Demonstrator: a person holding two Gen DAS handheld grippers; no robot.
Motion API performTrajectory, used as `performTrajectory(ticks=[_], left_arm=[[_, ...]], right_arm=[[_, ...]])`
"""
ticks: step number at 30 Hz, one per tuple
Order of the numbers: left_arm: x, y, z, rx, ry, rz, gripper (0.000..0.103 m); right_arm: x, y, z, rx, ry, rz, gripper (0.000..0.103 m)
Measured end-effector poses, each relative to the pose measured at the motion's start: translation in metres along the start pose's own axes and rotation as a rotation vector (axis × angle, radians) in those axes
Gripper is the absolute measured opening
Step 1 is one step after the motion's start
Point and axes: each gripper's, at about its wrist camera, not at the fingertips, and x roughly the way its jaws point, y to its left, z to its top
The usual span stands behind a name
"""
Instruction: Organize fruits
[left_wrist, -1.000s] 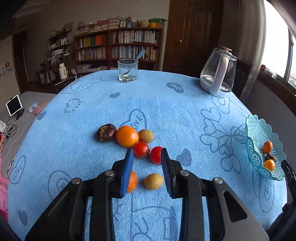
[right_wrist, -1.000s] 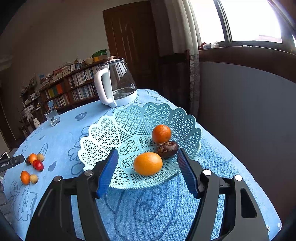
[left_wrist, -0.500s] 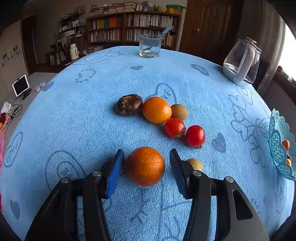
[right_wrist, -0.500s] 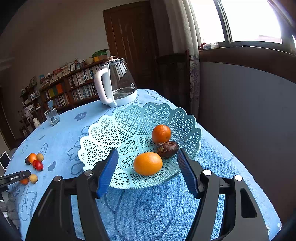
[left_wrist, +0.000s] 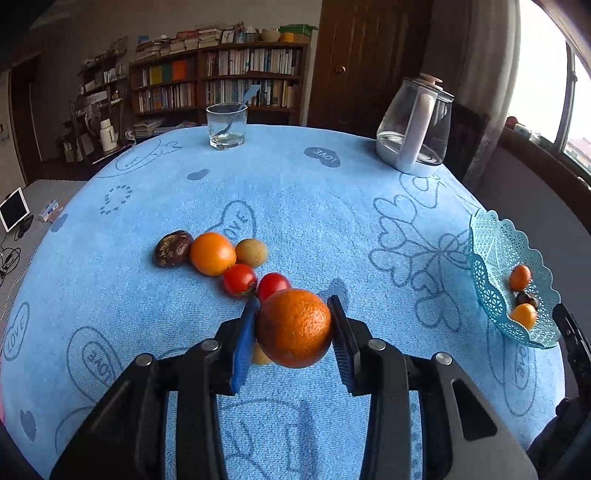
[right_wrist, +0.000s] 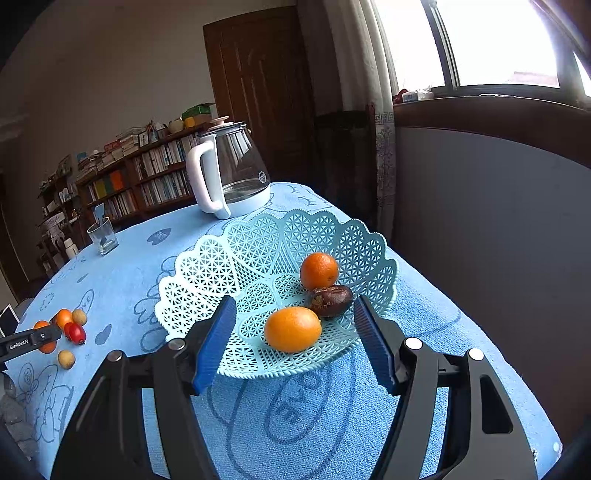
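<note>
My left gripper (left_wrist: 293, 328) is shut on an orange (left_wrist: 294, 328) and holds it above the blue cloth. Behind it lie two red tomatoes (left_wrist: 240, 279), a second orange (left_wrist: 212, 253), a tan round fruit (left_wrist: 251, 252) and a dark brown fruit (left_wrist: 173, 248). Another tan fruit (left_wrist: 259, 356) peeks out under the held orange. The teal lattice basket (right_wrist: 258, 254) holds two oranges (right_wrist: 292, 329) and a dark fruit (right_wrist: 330, 300); it also shows in the left wrist view (left_wrist: 491, 254). My right gripper (right_wrist: 295, 343) is open and empty at the basket's near rim.
A glass kettle (left_wrist: 415, 131) stands at the far right of the round table and a drinking glass with a spoon (left_wrist: 226, 124) at the far middle. The table edge drops off behind the basket toward a wall and window. Bookshelves stand beyond the table.
My left gripper closed on the near orange and lifted it off the cloth, moving right. The right gripper has stayed at the basket.
</note>
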Motion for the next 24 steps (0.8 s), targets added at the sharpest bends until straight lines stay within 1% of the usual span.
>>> performTrajectory(ticks=[3, 6, 10, 13, 16, 19, 20, 21, 23, 24], left_arm=[[-0.003, -0.04, 0.007, 0.069, -0.015, -0.081, 0.038], [0.0, -0.077, 0.01, 0.125, -0.009, -0.151, 0.038], [0.006, -0.117, 0.013, 0.177, 0.007, -0.23, 0.038], [0.01, -0.139, 0.014, 0.209, 0.009, -0.267, 0.038], [0.016, -0.153, 0.015, 0.226, 0.013, -0.285, 0.038], [0.021, -0.156, 0.016, 0.212, 0.029, -0.291, 0.039], [0.022, -0.155, 0.016, 0.204, 0.033, -0.291, 0.04], [0.023, -0.153, 0.016, 0.198, 0.033, -0.29, 0.042], [0.022, -0.149, 0.017, 0.183, 0.025, -0.277, 0.056], [0.021, -0.146, 0.017, 0.174, 0.021, -0.274, 0.057]], right_arm=[[-0.002, 0.0, 0.0, 0.001, -0.005, -0.003, 0.068], [-0.003, 0.0, 0.0, 0.003, -0.009, -0.004, 0.068], [-0.004, -0.001, 0.0, 0.006, -0.015, -0.007, 0.068], [-0.005, -0.003, 0.001, 0.016, -0.021, -0.012, 0.068], [-0.005, -0.005, 0.001, 0.027, -0.024, -0.015, 0.068], [-0.005, -0.006, 0.001, 0.03, -0.021, -0.014, 0.068], [-0.004, -0.005, 0.001, 0.029, -0.02, -0.014, 0.068], [-0.004, -0.005, 0.001, 0.029, -0.02, -0.014, 0.068], [-0.005, -0.005, 0.001, 0.029, -0.021, -0.014, 0.068], [-0.004, -0.005, 0.001, 0.029, -0.021, -0.015, 0.068]])
